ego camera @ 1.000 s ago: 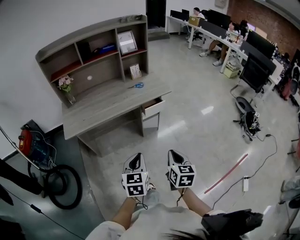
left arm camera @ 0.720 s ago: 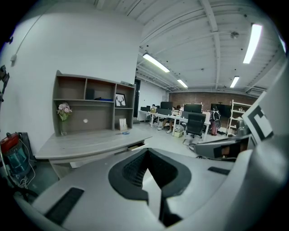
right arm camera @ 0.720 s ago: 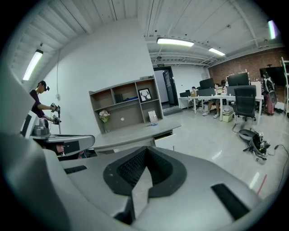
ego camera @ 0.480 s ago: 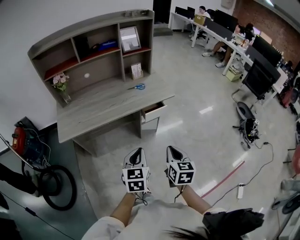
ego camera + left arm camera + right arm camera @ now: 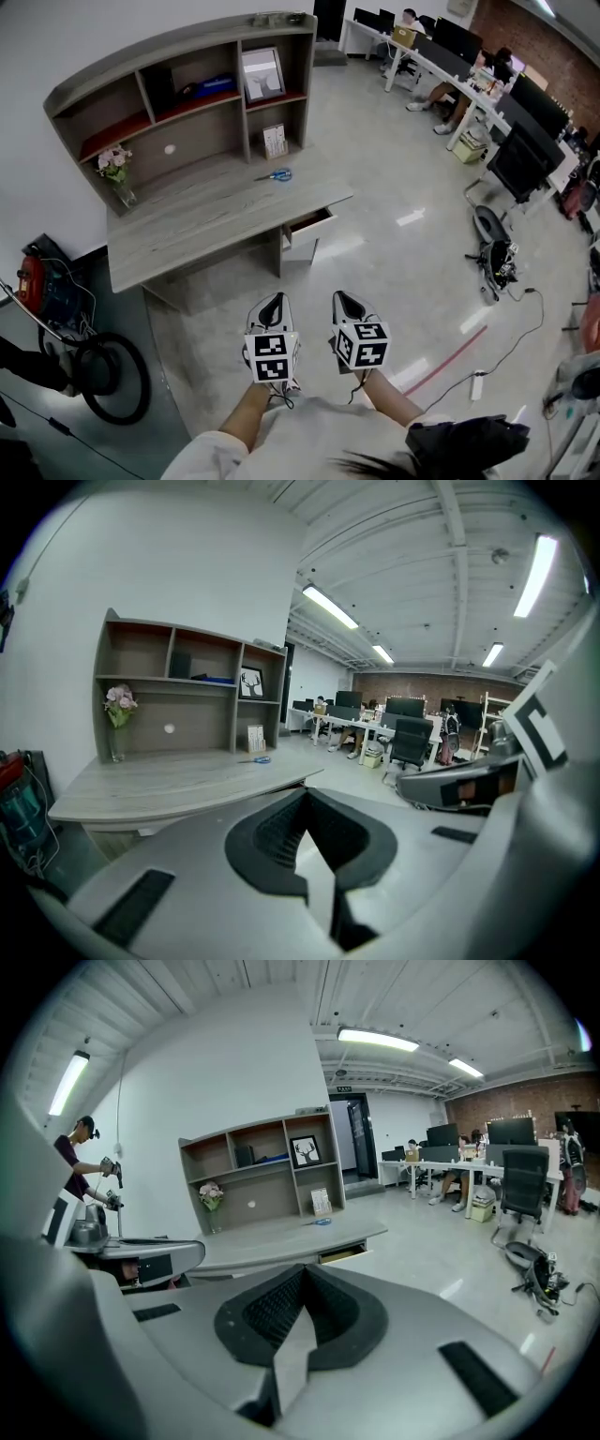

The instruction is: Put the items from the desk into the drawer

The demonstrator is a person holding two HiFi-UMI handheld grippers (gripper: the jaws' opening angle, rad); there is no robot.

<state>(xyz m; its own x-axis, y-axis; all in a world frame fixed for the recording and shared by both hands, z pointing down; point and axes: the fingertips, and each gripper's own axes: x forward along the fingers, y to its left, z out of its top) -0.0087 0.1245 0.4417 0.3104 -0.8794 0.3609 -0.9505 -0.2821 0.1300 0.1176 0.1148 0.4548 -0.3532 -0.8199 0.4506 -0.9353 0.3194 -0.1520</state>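
Note:
A grey desk (image 5: pixel 202 211) with a shelf hutch stands ahead of me across the floor. Blue scissors (image 5: pixel 274 174) lie on its top near the right end. Below that end a drawer (image 5: pixel 309 225) is pulled partly out. My left gripper (image 5: pixel 273 302) and right gripper (image 5: pixel 343 300) hang side by side over the floor, well short of the desk, both shut and holding nothing. In the left gripper view the scissors (image 5: pixel 254 759) show far off on the desk. The right gripper view has the scissors (image 5: pixel 320 1222) above the drawer (image 5: pixel 342 1253).
On the hutch are a vase of flowers (image 5: pixel 116 169), a framed picture (image 5: pixel 262 73), a small card (image 5: pixel 275 141) and a blue item (image 5: pixel 214 87). A red machine (image 5: pixel 37 281) and black hose (image 5: pixel 108 375) sit at left. Office desks, chairs and people fill the back right; a cable (image 5: pixel 497 328) lies on the floor.
The view has drawn a little nearer the desk, which now sits lower and further left. Both grippers stay shut and keep their place in front of me.

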